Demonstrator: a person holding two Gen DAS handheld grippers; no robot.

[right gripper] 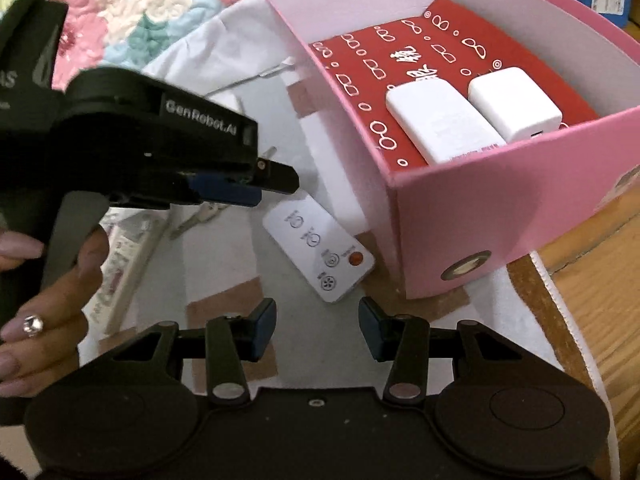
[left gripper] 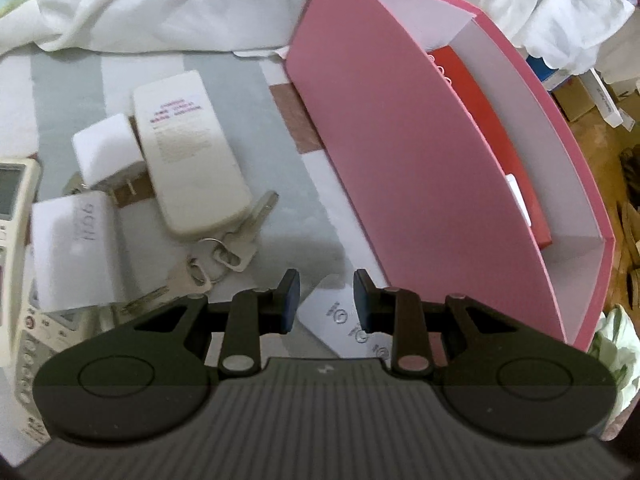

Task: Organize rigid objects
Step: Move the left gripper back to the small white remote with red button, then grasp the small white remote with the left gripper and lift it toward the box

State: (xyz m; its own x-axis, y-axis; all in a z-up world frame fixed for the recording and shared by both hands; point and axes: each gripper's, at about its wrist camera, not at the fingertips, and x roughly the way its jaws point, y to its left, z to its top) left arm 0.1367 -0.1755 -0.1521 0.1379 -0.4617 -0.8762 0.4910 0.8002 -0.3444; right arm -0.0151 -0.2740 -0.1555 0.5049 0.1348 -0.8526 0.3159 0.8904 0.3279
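Along the bottom of the left wrist view, the left gripper (left gripper: 326, 300) hangs with its blue-padded fingers (left gripper: 290, 300) partly open and nothing between them – below the gap lies a flat white card-shaped remote with round button icons (left gripper: 340, 320), not touched. A tall pink cardboard box (left gripper: 380, 152) fills the right half of the frame; inside it a red printed sheet (left gripper: 492, 136) lines the floor. At centre left, on the striped grey-and-white cloth (left gripper: 248, 92) of the bench, lie a cream oblong remote face down with a printed label (left gripper: 188, 156), a white plug-in charger block (left gripper: 106, 152) just beside it, a second white block marked with handwritten digits (left gripper: 76, 248), and a bunch of metal keys on a ring (left gripper: 228, 248) near the cream remote's lower end. A larger remote with a display (left gripper: 12, 200) sits at the left edge.

Seen from the right wrist view, the right gripper (right gripper: 318, 330) sits at bottom centre, fingers (right gripper: 262, 330) apart and empty, above the cloth and a brown tape patch (right gripper: 224, 312). The white card-shaped remote lies at mid-frame, just beside the pink box's corner. Two white charger blocks (right gripper: 440, 120) rest side by side on the red sheet inside the box, upper right. A hand with a ring (right gripper: 48, 308) holds the left gripper at left.
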